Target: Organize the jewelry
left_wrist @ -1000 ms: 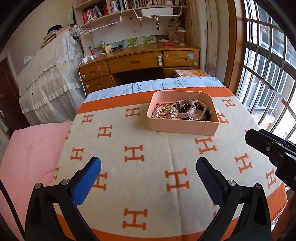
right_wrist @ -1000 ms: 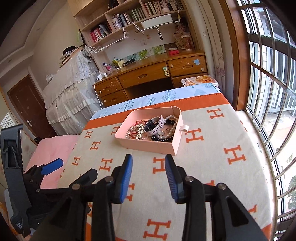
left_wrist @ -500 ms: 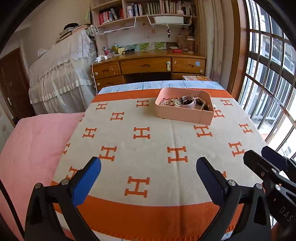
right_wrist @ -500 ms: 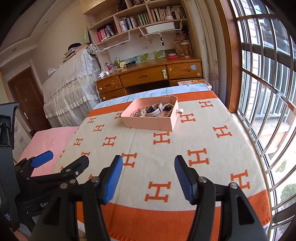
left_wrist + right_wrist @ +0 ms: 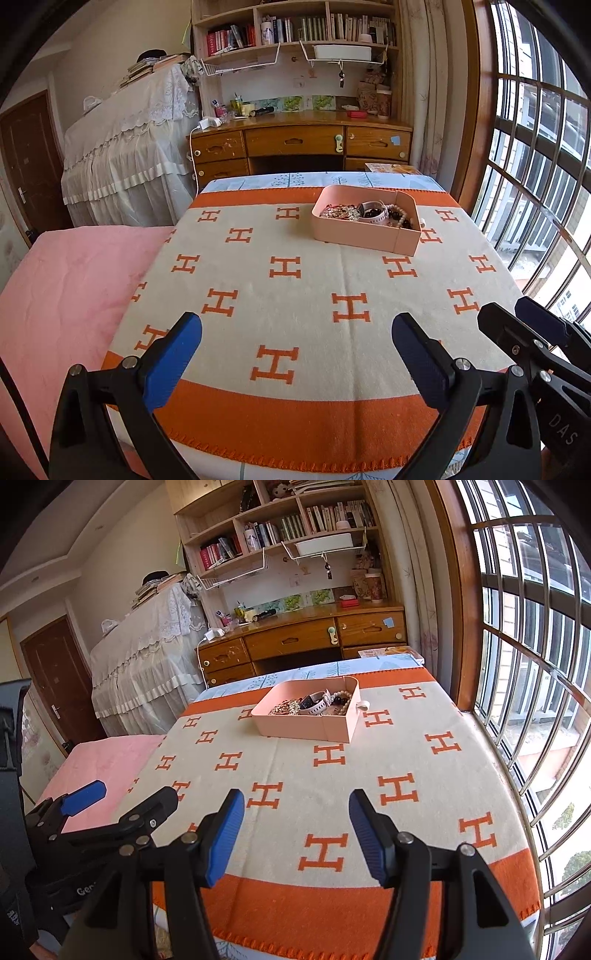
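Sunlit bedroom: a desk and bookshelves at the back, a barred window along one side, and a bed spread with a cream blanket (image 5: 295, 295) printed with orange H marks. Everything I need sits on that blanket.

Near the blanket's far edge, toward the window-side corner, stands the pink tray (image 5: 354, 233). Jewelry (image 5: 369, 215) is heaped in it: a glittery chain on the desk-door side, a pale watch strap in the middle, pearls and dark beads at the window end. Nothing lies loose on the blanket that I can see.

I hold both tools low over the near orange border, well apart from the tray. My left gripper (image 5: 295, 354) stands wide open with nothing between its pads. My right gripper (image 5: 295, 834) is open too, narrower than the left, and also empty.

I judge the job is either finished or not yet begun; from here I cannot tell which. If I go in again, I want to approach from above the tray's near wall, tilt the fingers down into it, and narrow the jaws first so they fit between the walls. The pieces are tangled, so I would pick the strap, which sits on top, and lift slowly in case a chain snags. The left tool can steady the tray's near corner, since it looks light enough to slide.
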A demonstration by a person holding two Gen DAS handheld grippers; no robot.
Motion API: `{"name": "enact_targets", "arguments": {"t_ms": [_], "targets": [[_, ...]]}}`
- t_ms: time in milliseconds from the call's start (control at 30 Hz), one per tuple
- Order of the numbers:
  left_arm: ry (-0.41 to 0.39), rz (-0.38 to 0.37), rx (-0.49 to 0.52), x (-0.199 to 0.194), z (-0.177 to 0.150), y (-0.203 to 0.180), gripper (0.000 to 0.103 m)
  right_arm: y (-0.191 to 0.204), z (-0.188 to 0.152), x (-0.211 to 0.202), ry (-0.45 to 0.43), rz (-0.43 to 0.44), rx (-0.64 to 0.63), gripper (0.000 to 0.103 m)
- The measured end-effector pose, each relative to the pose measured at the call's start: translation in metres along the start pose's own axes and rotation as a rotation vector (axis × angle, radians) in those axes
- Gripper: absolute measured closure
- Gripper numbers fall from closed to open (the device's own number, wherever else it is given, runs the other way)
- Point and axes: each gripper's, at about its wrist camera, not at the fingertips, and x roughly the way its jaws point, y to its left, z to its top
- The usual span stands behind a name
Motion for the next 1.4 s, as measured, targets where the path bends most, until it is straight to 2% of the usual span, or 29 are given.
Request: {"name": "enact_targets", "arguments": {"t_ms": [300,1400], "targets": [[-0.019,0.005,-0.008,-0.0043,-0.0015,0.0010,0.001,0.0038,0.0000,-0.0063,-0.016,-0.005,-0.012,0.043],[-0.001,0.010,-0.013,-0.0010,-0.0053,0.0024,0.001,0.0038,-0.0039,-0.0028,0.003,-0.001,-0.001,0.043]]}}
